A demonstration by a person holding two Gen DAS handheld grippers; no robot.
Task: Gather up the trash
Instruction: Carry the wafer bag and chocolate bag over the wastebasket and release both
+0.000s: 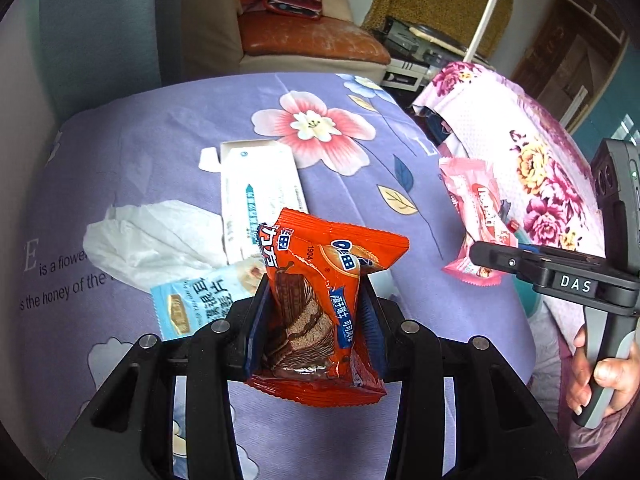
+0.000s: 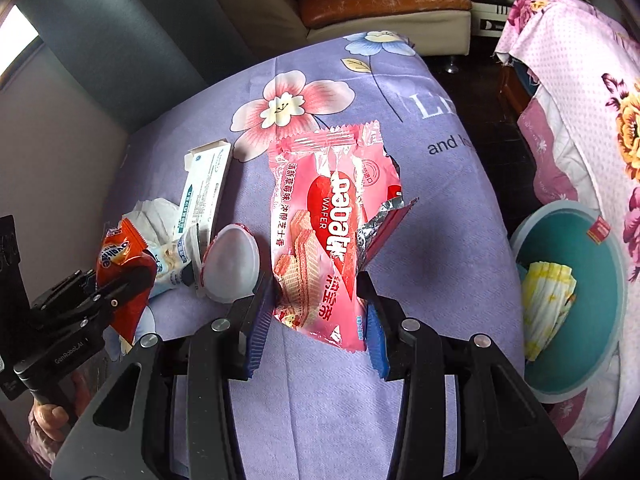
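My left gripper (image 1: 316, 292) is shut on an orange chocolate-wafer wrapper (image 1: 320, 296), lifted above the purple flowered cloth (image 1: 180, 128). My right gripper (image 2: 318, 292) is shut on a pink strawberry-wafer wrapper (image 2: 320, 224) with a torn foil edge, also held above the cloth. In the left wrist view the pink wrapper (image 1: 476, 216) hangs from the right gripper at the right. In the right wrist view the orange wrapper (image 2: 124, 264) shows at the left in the left gripper. A teal bin (image 2: 580, 300) with yellow-white trash inside stands on the floor at the right.
On the cloth lie a crumpled white tissue (image 1: 148, 240), a white and teal carton (image 1: 260, 196), a light blue snack wrapper (image 1: 200, 300) and a white oval lid (image 2: 234, 264). A pink flowered blanket (image 1: 520, 152) covers furniture at the right. A sofa (image 1: 304, 40) stands behind.
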